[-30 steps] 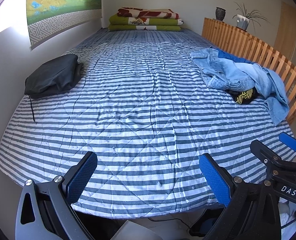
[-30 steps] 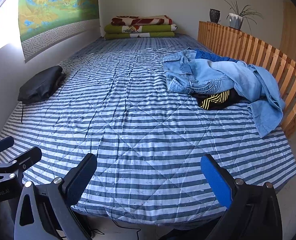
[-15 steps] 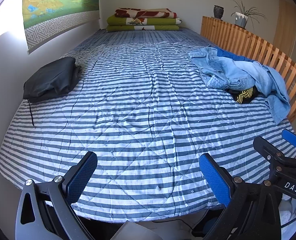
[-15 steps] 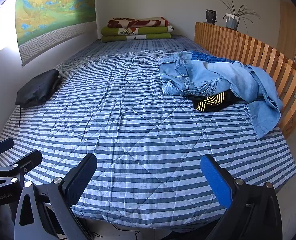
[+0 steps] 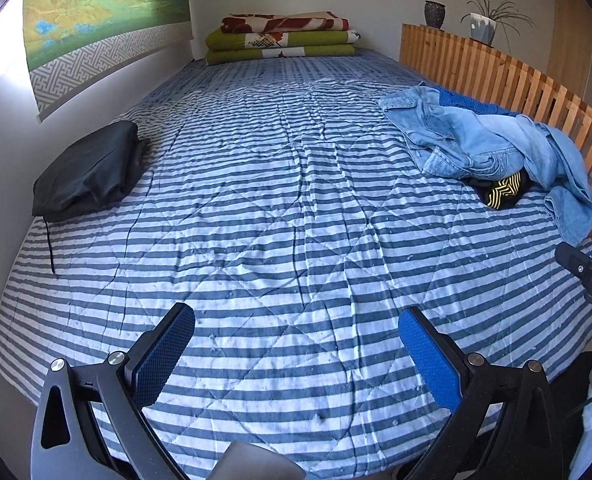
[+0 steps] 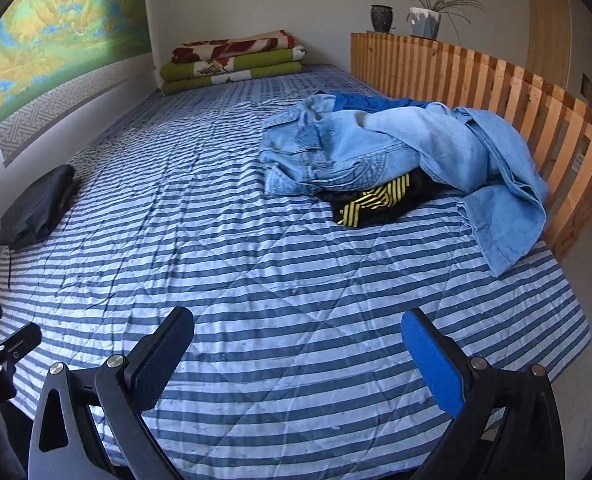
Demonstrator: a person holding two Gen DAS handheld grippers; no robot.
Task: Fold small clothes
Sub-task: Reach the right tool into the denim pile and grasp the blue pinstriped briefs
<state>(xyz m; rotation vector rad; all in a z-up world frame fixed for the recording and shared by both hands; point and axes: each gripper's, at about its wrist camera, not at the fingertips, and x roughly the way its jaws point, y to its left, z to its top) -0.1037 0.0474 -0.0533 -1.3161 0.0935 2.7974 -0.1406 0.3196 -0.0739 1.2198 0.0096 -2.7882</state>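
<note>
Bed: striped blue-and-white quilt [image 5: 279,216] spread over the whole mattress, wrinkled, with diamond stitching showing through.
Clothes pile: light-blue denim garments [image 6: 396,148] heaped on the right side of the bed, close against the slatted wooden rail [image 6: 496,80]; one denim piece trails toward the foot of the bed.
Small garment: black piece with yellow stripes [image 6: 376,202] lying partly under the near edge of the denim, touching it.
Darker blue cloth: a bit of deep-blue fabric [image 6: 360,102] peeks out behind the denim heap.
Left gripper: left gripper [image 5: 296,344] hovers over the near end of the quilt, fingers [image 5: 163,354] spread wide with nothing between them.
Right gripper: right gripper [image 6: 296,348] hangs over the near end too, pointed toward the clothes pile, fingers [image 6: 432,360] wide apart and empty; well apart from the clothes.
Left side of bed: folded black garment or bag [image 5: 87,168] against the wall, a thin cord running from it toward the foot.
Head of bed: folded green and red-patterned blankets [image 5: 283,38] stacked at the far end.
Wall: landscape painting [image 5: 95,12] hanging on the left.
Rail top: dark vase [image 6: 382,18] and a potted plant [image 6: 426,20] side by side.
</note>
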